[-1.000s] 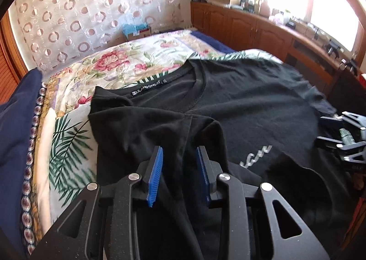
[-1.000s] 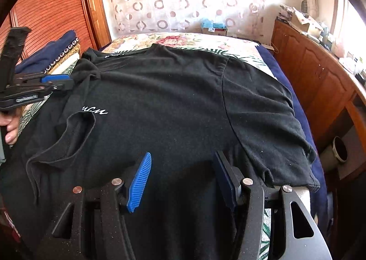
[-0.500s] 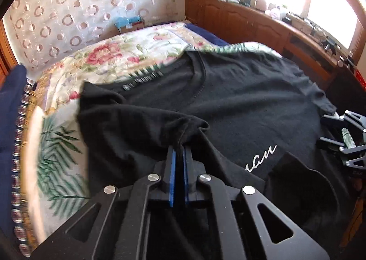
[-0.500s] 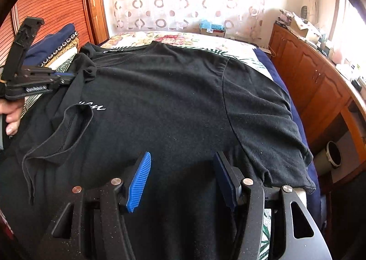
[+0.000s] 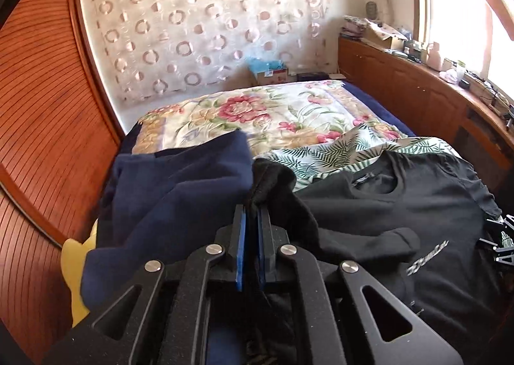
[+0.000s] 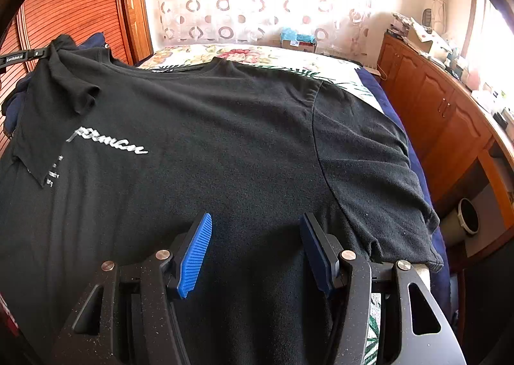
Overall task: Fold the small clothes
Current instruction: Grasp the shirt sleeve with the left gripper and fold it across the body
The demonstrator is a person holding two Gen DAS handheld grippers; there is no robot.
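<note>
A black T-shirt (image 6: 225, 140) with silver lettering (image 6: 109, 143) lies spread on the bed, collar towards the far wall. My left gripper (image 5: 252, 209) is shut on a bunch of the shirt's left sleeve fabric, held up off the bed. In the right wrist view that gripper (image 6: 19, 58) shows at the top left edge with the sleeve hanging from it as a flap. My right gripper (image 6: 255, 220) stands open just over the shirt's lower front, nothing between its blue pads (image 6: 196, 252). It also shows at the right edge of the left wrist view (image 5: 501, 243).
A navy garment (image 5: 167, 198) is heaped left of the shirt, with something yellow (image 5: 74, 268) under it. The floral bedspread (image 5: 257, 111) reaches the curtained wall. A wooden slatted door (image 5: 41, 108) is on the left, cluttered wooden cabinets (image 6: 443, 114) on the right, a bin (image 6: 467, 215) on the floor.
My left gripper closed on the sleeve fabric, then lifted and pulled it out to the left, uncovering the whole silver lettering. The right gripper stayed in place, still open.
</note>
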